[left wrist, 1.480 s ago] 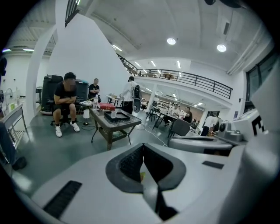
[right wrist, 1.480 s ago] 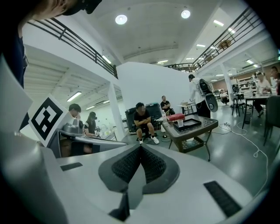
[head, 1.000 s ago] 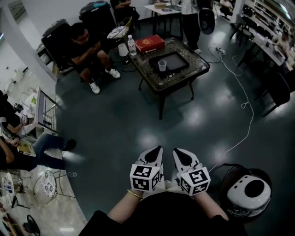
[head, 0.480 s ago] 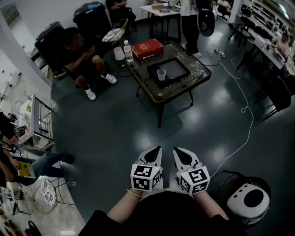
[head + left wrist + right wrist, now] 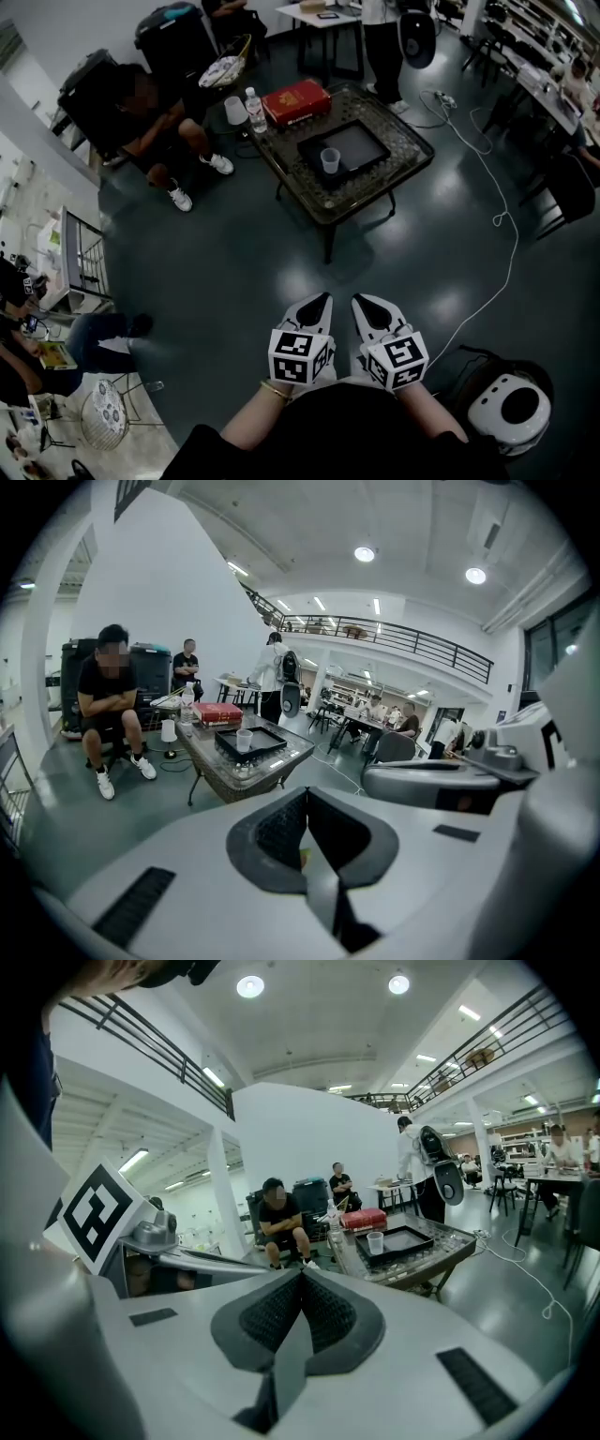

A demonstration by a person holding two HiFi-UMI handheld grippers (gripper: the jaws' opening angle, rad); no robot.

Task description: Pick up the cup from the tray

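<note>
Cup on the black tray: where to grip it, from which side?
Take the cup by its side wall, above the tray rim, coming in level from the near side. It stands upright, mouth up, by the tray's near edge, with nothing in front of it. Left gripper and right gripper tongs are shut; open one first.

The cup [image 5: 329, 160] is seen as pale and translucent, the tray [image 5: 362, 142] as black, the box [image 5: 296, 97] as red. The white left gripper [image 5: 320, 302] and right gripper [image 5: 360, 304] are patterned with black-and-white squares.
</note>
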